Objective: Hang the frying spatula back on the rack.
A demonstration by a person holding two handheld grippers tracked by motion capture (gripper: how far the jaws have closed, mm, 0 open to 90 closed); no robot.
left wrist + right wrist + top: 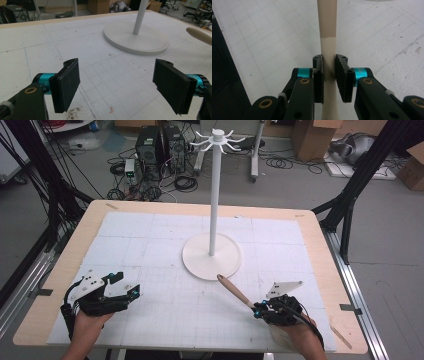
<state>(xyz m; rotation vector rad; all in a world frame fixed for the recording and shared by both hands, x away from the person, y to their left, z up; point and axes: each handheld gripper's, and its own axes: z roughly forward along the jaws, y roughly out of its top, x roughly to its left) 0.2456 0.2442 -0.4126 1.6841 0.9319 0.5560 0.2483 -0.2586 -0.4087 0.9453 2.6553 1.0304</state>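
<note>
My right jaws (329,72) pinch the stick (327,37) low on its shaft, so the long end aims up-left toward the stand (212,256) — ready to hang. My left jaws (116,85) wait spread, empty, over the near-left worktop (165,305).

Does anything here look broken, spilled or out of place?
Nothing looks broken. The white mat has small brown specks and a smudge near the left gripper. The right gripper clamps a wooden handle, and the stand is upright.

Black hand-held gripper (329,72), teal collars, brass screws
</note>
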